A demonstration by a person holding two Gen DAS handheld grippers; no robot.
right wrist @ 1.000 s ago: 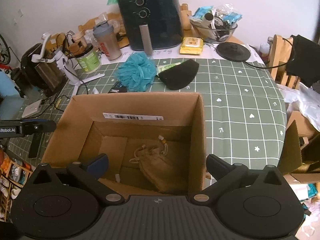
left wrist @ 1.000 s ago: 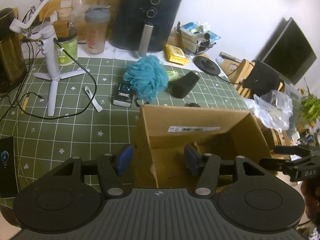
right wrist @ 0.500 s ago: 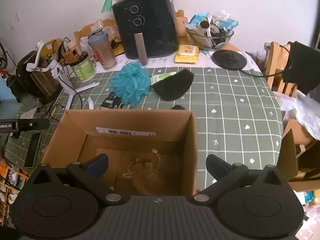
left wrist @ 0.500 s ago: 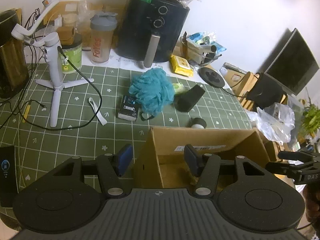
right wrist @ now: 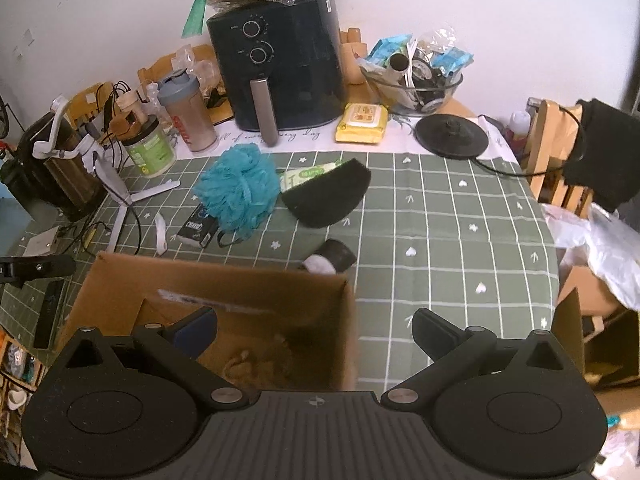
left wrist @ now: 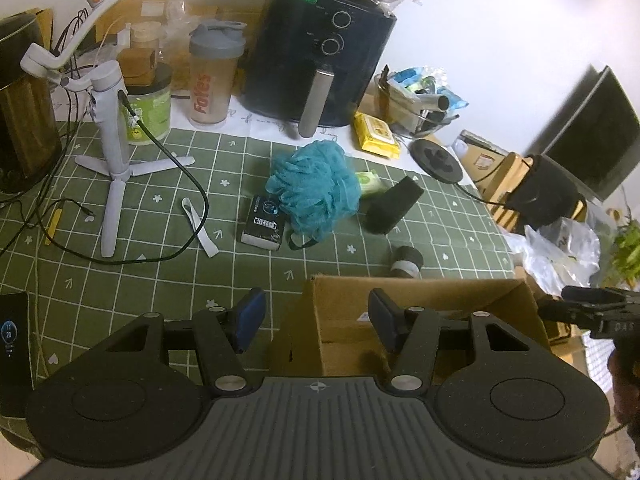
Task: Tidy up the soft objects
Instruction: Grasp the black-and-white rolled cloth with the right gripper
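Observation:
An open cardboard box point(right wrist: 216, 280) stands on the green checked tablecloth near the front, with a tan drawstring pouch point(right wrist: 256, 368) lying inside. Behind it lie a teal bath pouf point(right wrist: 238, 192), a black half-round sponge point(right wrist: 328, 196) and a small dark roll point(right wrist: 332, 260). My right gripper point(right wrist: 312, 326) hangs open and empty above the box's right wall. My left gripper point(left wrist: 316, 316) is open and empty over the box's point(left wrist: 400, 304) left corner. From this side the pouf point(left wrist: 316, 188), sponge point(left wrist: 394, 204) and roll point(left wrist: 406, 260) lie beyond it.
A black air fryer point(right wrist: 280, 64), shaker bottle point(right wrist: 188, 116), white tripod point(left wrist: 112, 148) with a trailing cable, glass bowl point(right wrist: 416, 84), yellow wipes pack point(right wrist: 362, 122) and black disc point(right wrist: 450, 136) crowd the back. A small black packet point(left wrist: 264, 222) lies by the pouf. A phone point(left wrist: 14, 352) rests at the left edge.
Both grippers have drawn back from the box, which now sits lower in both views. More tablecloth shows behind it, and the small dark roll has come into sight.

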